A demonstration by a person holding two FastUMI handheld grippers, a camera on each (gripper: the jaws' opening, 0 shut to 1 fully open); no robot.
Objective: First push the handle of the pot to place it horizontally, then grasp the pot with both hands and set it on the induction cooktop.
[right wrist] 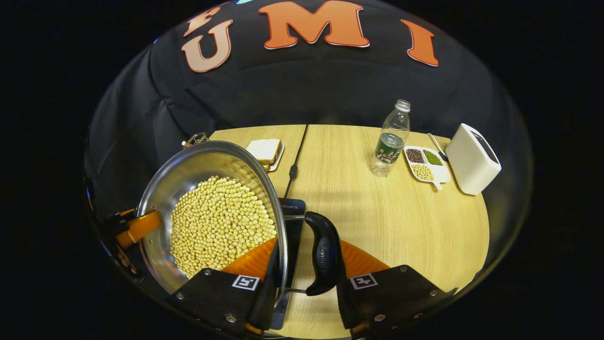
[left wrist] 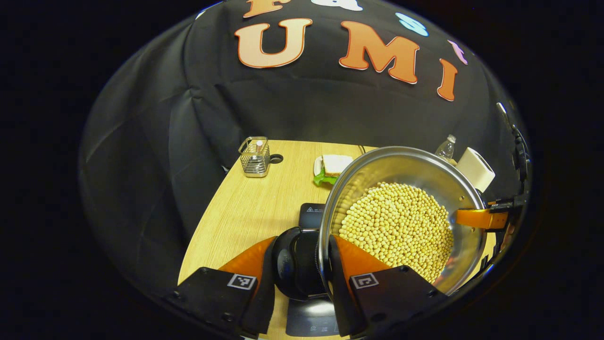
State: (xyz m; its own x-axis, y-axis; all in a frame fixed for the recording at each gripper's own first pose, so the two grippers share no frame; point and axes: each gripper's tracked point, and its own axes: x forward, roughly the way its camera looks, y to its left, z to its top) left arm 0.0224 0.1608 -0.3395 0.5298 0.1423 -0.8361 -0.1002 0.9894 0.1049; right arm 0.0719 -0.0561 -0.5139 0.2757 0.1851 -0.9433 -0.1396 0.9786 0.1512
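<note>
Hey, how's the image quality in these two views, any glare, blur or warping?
Left gripper view: sharp, fisheye bends the table edge, soft glare inside the pot. Right gripper view: sharp too, bottle leans from distortion, pot casts a shadow on the table.

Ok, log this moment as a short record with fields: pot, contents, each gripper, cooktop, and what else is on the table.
pot: steel pot, held between both grippers above the table, black side handles
contents: soybeans, roughly covering the bottom
left gripper: jaws straddle the rim and one handle
right gripper: jaws straddle the rim and the other handle
induction cooktop: black, beneath the pot
table: sandwich, water bottle, bean tray, white box, wire basket
</note>
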